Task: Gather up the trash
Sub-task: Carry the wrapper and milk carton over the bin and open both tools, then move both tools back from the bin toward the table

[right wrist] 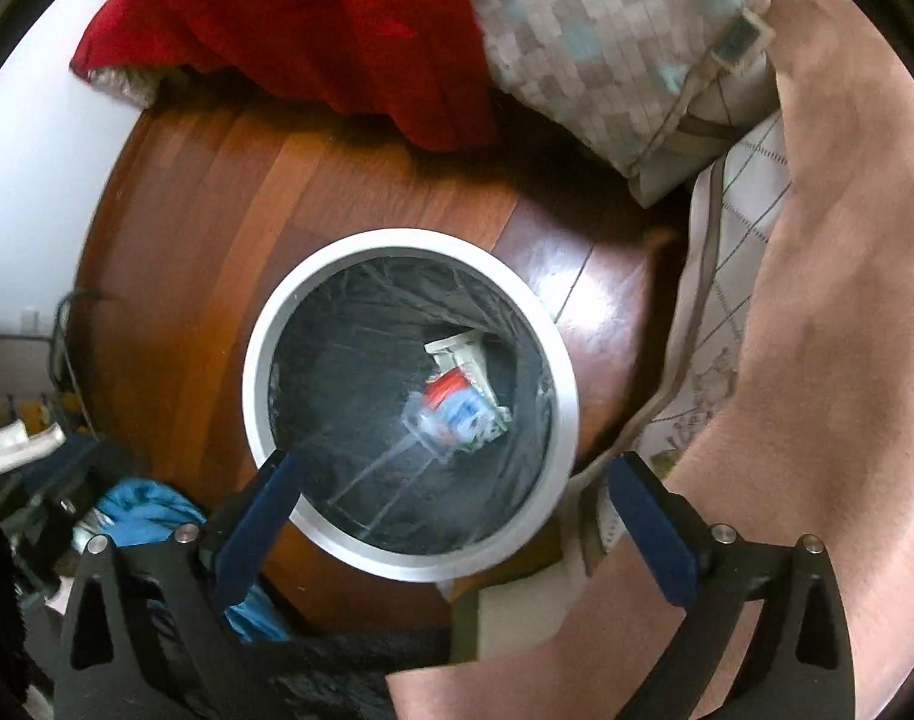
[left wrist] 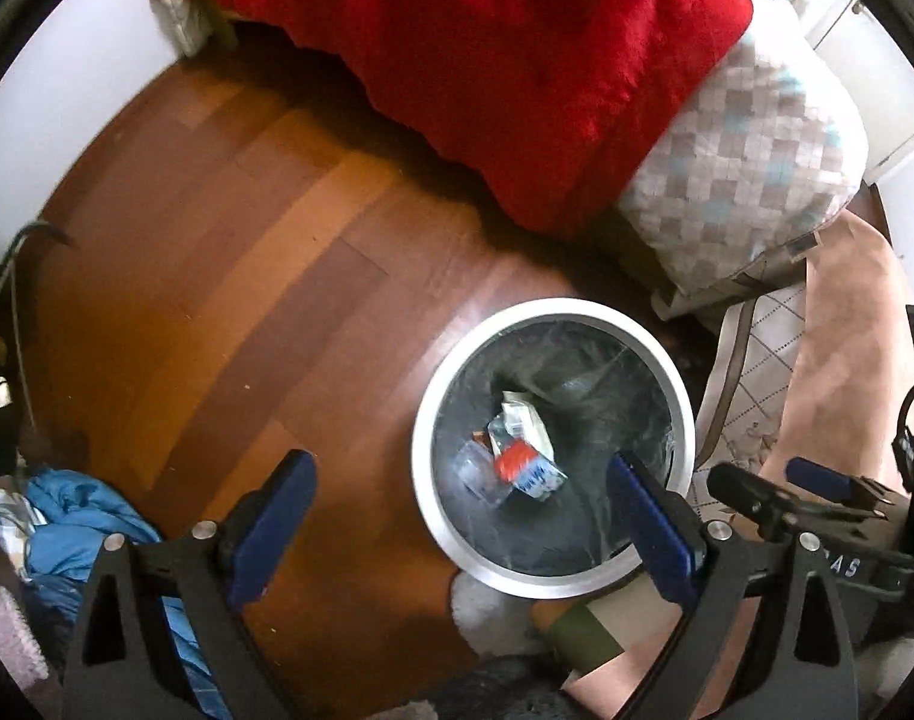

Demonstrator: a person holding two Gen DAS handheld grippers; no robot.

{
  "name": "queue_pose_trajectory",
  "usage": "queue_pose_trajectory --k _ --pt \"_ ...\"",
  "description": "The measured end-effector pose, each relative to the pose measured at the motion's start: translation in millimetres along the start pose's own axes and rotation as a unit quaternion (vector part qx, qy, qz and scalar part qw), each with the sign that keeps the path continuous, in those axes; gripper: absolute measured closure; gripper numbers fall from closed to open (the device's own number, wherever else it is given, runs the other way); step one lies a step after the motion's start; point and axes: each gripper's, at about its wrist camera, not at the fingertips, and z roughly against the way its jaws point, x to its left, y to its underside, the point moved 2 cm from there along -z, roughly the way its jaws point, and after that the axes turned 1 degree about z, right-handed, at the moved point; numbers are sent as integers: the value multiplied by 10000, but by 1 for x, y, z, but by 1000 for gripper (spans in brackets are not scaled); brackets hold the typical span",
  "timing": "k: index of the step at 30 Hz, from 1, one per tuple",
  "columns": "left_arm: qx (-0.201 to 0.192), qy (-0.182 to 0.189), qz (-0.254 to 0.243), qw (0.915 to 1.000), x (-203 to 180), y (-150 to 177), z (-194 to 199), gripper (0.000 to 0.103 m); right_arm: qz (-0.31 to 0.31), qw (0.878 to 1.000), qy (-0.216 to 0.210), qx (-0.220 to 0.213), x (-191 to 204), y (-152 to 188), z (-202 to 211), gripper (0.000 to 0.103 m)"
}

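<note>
- We find the left gripper pointing steeply down at the floor, its jaws spread wide with nothing between them.
- Its right blue pad overlaps the near rim of the bin in our view; its left pad stands over bare boards.
- We find the right gripper aimed straight down over the bin, jaws likewise wide apart and empty.
- Its left pad crosses the bin's lower-left rim in the picture; whether either gripper touches the bin we cannot tell.
- The right gripper also shows at the right edge of the left wrist view, just beside the bin.
- The bin is round, white-rimmed, lined with a dark bag, and stands upright on the wooden floor near the foot of the bed.
- The trash lies at the bottom of the bin: a white wrapper, a red, white and blue packet, and a clear plastic piece touching it.
- The right wrist view shows the same trash, somewhat blurred, toward the right of the bin's bottom.
- A red blanket hangs off the bed, beside a checked quilt.
- A blue cloth lies crumpled on the floor at lower left, well apart from the bin.
- A person's bare leg runs along the right side, near the bin.
</note>
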Motion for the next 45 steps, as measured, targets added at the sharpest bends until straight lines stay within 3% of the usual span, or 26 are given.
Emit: queue_pose_trajectory --k 4,11,20,28,34,40,45 --pt "-151 -134 -24 9998 2 9 15 5 249 9991 351 4 6 12 11 0" --pt "-291 -235 -149 9992 -6 27 35 5 371 9982 461 -119 3 35 36 0" --pt "-639 -263 -402 9968 -21 42 78 5 269 9978 330 -516 -4 56 85 0" --pt "-1189 -138 -678 9905 -43 55 141 5 145 9930 34 -1171 -11 77 154 0" --pt "-1629 -52 -817 9832 -68 70 192 5 -39 9829 -322 -1812 -21 106 220 0" --pt "-1823 168 -1045 9775 -110 93 215 5 -462 9699 -613 -2310 -58 155 273 0" --pt "-1654 291 -1454 9750 -170 123 194 5 -1170 9635 -538 -2349 -123 208 283 0"
